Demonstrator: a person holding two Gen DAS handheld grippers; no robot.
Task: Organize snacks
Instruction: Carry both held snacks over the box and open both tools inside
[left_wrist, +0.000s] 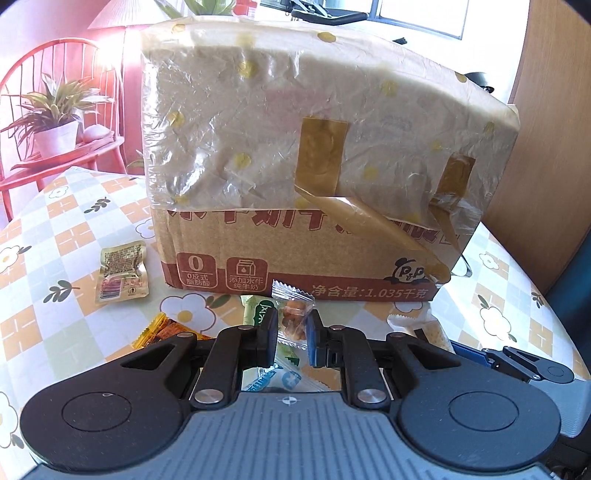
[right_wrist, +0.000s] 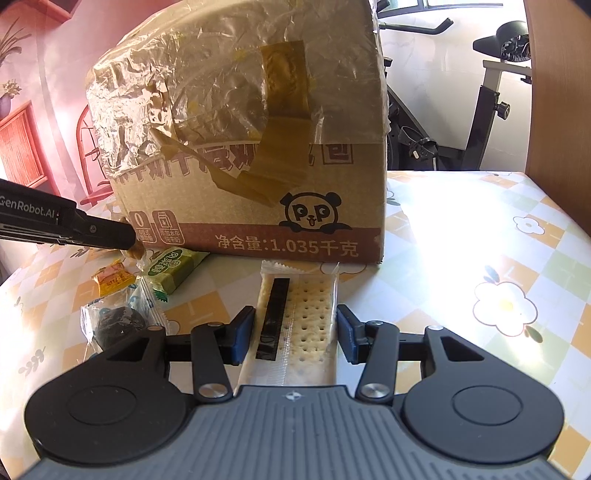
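Crackers in the cracker pack (right_wrist: 295, 325) look brittle and light, so the right gripper (right_wrist: 295, 332), spread wide astride it, should pinch its long edges softly. Left gripper (left_wrist: 291, 332) is clenched on a crinkly, slippery nut packet (left_wrist: 293, 317) near the cardboard box (left_wrist: 303, 266).

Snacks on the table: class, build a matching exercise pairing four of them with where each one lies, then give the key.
Things:
1. Nut packet
2. Cracker pack
3. Gold sachet
4. Green snack

Places:
A. Between the open right tongs
B. Alone, left of the box
C. Pinched in the left tongs
D. Against the box's front left foot

Pairs: 1-C, 2-A, 3-B, 4-D
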